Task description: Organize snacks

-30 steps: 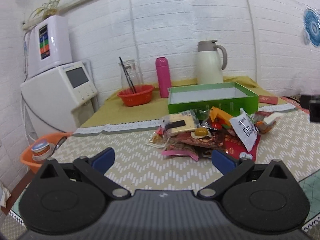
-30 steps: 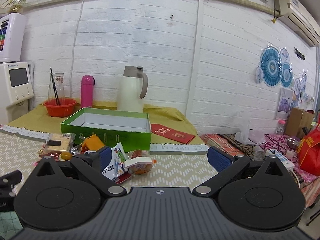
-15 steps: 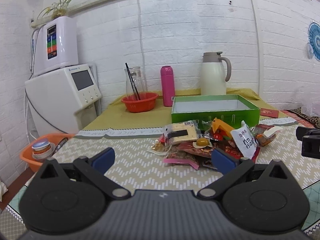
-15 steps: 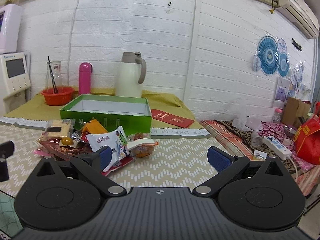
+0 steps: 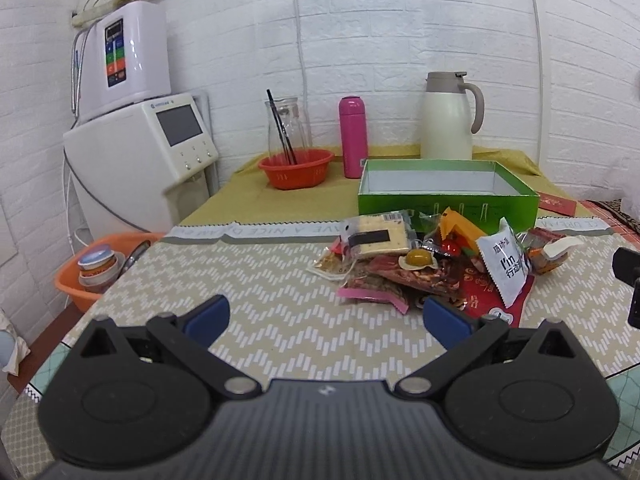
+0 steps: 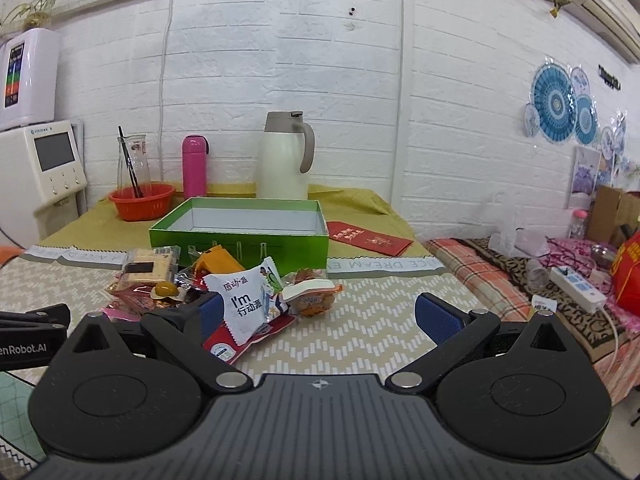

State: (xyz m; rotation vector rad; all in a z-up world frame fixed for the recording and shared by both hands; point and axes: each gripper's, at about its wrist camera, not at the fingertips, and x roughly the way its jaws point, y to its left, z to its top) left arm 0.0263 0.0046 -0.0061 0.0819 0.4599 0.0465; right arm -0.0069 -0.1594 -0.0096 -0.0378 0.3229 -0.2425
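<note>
A pile of snack packets lies on the patterned tablecloth in front of an open green box. The pile includes a cracker pack, a white packet with "I'm" print and an orange packet. In the right wrist view the pile sits left of centre before the green box. My left gripper is open and empty, short of the pile. My right gripper is open and empty, its left finger beside the white packet.
A white thermos jug, pink bottle, glass jar and red bowl stand behind the box. A water dispenser stands at left, an orange basin below it. A red envelope lies right of the box.
Both grippers have shifted and the views have tilted; the snack pile now looks closer in both views. Both grippers stay open and empty.
</note>
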